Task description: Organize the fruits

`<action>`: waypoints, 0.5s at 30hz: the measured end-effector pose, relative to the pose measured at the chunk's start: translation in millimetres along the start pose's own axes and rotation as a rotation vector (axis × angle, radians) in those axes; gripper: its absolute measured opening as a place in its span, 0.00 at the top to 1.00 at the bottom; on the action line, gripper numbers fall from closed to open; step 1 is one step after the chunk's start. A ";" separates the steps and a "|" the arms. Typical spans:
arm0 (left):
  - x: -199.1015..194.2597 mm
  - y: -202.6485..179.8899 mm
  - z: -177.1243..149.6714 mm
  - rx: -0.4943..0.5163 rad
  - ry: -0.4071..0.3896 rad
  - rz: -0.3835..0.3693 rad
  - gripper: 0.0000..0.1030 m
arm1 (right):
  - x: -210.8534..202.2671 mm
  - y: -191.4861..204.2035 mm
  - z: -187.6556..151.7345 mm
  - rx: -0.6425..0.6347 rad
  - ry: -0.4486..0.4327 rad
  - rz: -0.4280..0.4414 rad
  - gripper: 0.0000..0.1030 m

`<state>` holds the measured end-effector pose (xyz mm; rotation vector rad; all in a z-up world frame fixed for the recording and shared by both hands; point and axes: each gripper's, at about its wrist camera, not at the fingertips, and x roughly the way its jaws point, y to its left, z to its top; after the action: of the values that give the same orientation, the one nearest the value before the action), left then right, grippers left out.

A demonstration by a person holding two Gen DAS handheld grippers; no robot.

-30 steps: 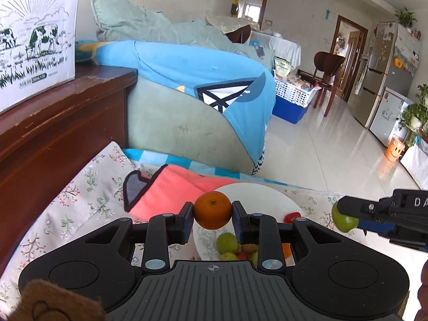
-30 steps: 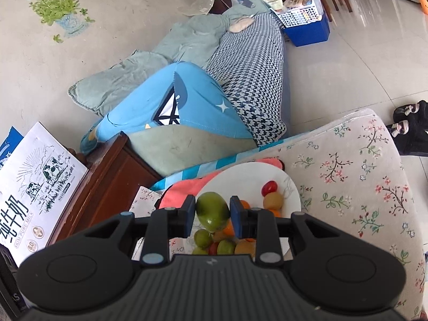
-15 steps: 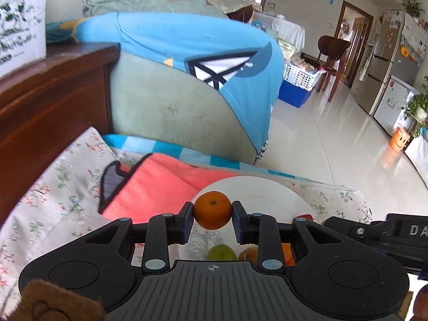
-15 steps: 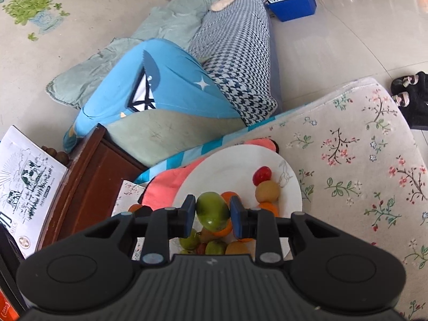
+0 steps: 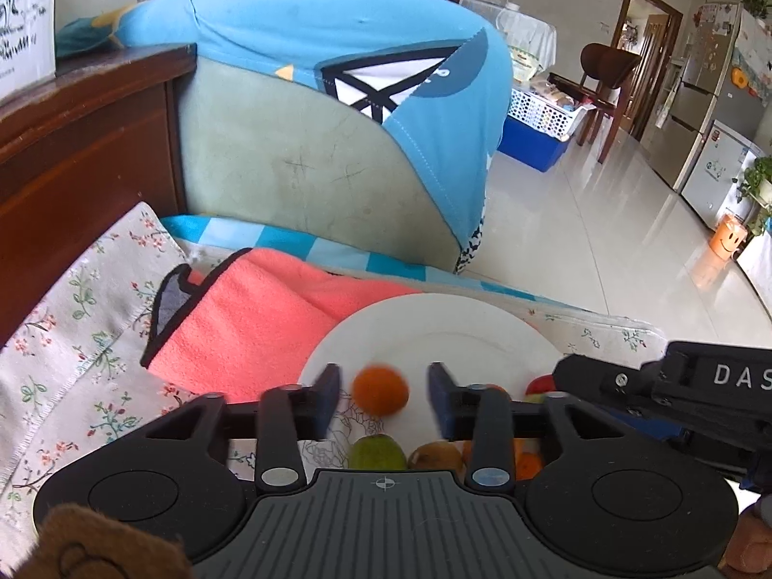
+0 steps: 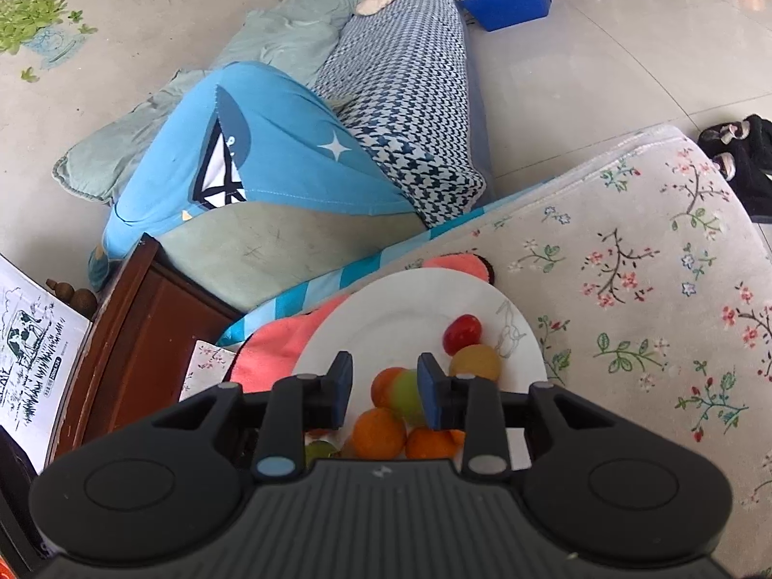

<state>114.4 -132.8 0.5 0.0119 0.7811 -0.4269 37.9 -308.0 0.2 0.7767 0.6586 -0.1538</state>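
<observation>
Right now both grippers hang over a white plate (image 5: 434,323) that sits half on a coral-pink cloth (image 5: 251,309) and half on a flowered cover (image 6: 627,260), and both are letting go of fruit.

From the left wrist view, the left gripper (image 5: 383,398) has its jaws opening, with clear gaps on each side of a small orange (image 5: 380,390). That orange looks blurred between the pads and neither pad touches it. It is round, so it has no long axis to speak of. Below it, by the near rim, lie a green fruit (image 5: 377,453) and a brownish one (image 5: 436,456), partly hidden by the gripper body.

From the right wrist view, the right gripper (image 6: 384,393) is also opening, though its gap is narrower. A green fruit with a reddish side (image 6: 403,395) sits between the pads, hard against the right-hand pad and apart from the left one; whether that pad presses on it I cannot tell. It is slightly egg-shaped, its long axis running roughly away from the gripper. Under it are two more oranges (image 6: 379,432), touching each other. Further out on the plate a red cherry tomato (image 6: 462,333) lies tilted, its long axis slanting up to the right, just beside a yellow-orange round fruit (image 6: 475,362).

Behind the plate stand a dark wooden cabinet (image 6: 140,328) and a sofa draped in blue fabric (image 5: 337,48).
</observation>
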 end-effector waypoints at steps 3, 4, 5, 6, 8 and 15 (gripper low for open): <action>-10.2 -4.1 1.3 0.014 -0.011 0.028 0.35 | -6.0 4.4 0.9 -0.029 -0.013 -0.009 0.63; -13.8 -5.2 2.1 0.019 -0.009 0.033 0.33 | -8.1 4.8 1.3 -0.029 -0.014 -0.012 0.60; -16.9 -5.8 2.5 0.022 -0.002 0.040 0.30 | -10.5 5.0 1.5 -0.029 -0.014 -0.016 0.59; -19.7 -6.2 2.5 0.023 0.008 0.052 0.28 | -13.1 5.2 1.7 -0.031 -0.015 -0.022 0.58; -25.4 -6.4 1.3 0.018 0.025 0.066 0.23 | -19.2 5.7 1.2 -0.038 -0.023 -0.038 0.56; -43.2 -9.6 -6.6 0.072 0.071 0.115 0.20 | -41.9 11.7 -4.2 -0.085 -0.034 -0.092 0.42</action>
<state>79.1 -124.6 26.8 0.1395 0.8298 -0.3470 6.9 -301.2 30.3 0.6606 0.6650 -0.2214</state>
